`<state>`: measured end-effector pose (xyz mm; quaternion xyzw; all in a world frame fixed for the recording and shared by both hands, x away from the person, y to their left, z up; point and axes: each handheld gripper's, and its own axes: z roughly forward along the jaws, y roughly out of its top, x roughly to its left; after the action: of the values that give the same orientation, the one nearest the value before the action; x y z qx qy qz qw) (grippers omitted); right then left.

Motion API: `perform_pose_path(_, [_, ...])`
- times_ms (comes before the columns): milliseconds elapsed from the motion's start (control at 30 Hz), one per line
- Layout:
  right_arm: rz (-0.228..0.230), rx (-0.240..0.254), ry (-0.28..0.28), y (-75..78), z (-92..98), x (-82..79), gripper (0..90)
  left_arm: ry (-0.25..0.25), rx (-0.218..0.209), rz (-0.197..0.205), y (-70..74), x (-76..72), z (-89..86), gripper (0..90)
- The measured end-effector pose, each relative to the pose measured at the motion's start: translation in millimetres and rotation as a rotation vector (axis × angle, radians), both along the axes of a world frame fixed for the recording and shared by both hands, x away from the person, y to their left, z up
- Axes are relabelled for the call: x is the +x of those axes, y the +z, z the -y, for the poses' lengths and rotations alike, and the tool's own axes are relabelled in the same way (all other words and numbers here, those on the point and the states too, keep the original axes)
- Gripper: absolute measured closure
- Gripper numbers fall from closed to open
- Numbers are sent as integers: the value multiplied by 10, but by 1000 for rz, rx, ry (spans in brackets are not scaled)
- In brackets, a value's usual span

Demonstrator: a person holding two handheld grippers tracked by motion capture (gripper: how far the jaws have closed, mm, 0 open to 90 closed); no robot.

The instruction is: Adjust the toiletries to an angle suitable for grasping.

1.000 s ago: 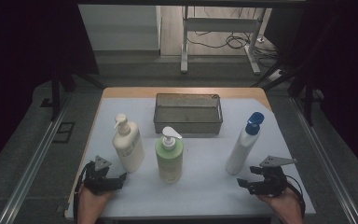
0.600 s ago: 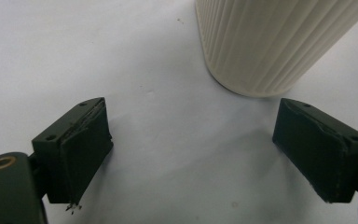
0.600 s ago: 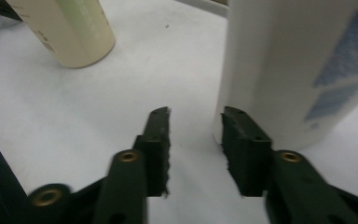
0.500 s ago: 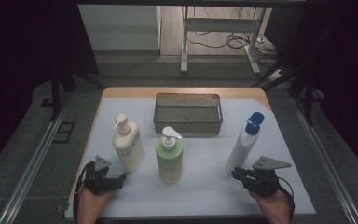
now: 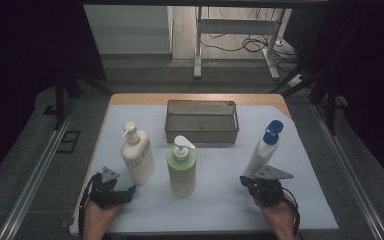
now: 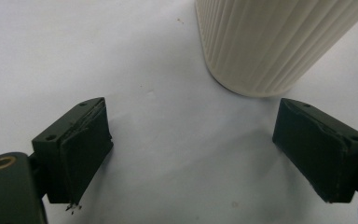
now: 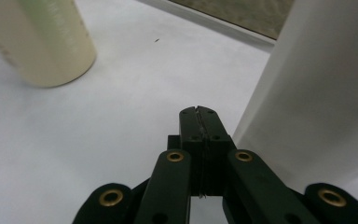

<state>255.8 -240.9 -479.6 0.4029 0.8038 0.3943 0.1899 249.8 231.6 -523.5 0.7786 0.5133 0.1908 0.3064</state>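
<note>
Bottles untouched on the white mat, basket waiting behind them

Bottles are all loose: nothing is gripped or moved into the wire basket (image 5: 202, 121), so by my reading the work has hardly begun. Lower left of the high view, the left gripper (image 5: 130, 190) rests with jaws spread wide and empty, the cream pump bottle (image 5: 137, 155) just ahead of it. Lower right, the right gripper (image 5: 243, 182) has just been closing; its jaws now meet on nothing, just beside the foot of the blue-capped white bottle (image 5: 262, 148). Mid-frame stands the green pump bottle (image 5: 181, 167), with open mat on either side. Farther up sits the basket, near the table's (image 5: 195, 97) far edge; mat room beside it is narrow.
</note>
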Motion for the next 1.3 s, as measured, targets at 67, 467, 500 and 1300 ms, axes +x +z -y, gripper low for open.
perform_pose_path(67, [7, -22, -35, -26, -56, 42, 900, 0, 0, 0, 0, 0, 0, 109])
perform_pose_path(467, [1, -47, -66, -66, -45, 55, 900, -2, 3, 3, 0, 0, -1, 109])
perform_pose_path(500, [1, -47, -66, -66, -45, 55, 900, -2, 3, 3, 0, 0, -1, 109])
perform_pose_path(1300, [13, -62, -96, -63, -64, 72, 900, -2, 3, 3, 0, 0, 0, 109])
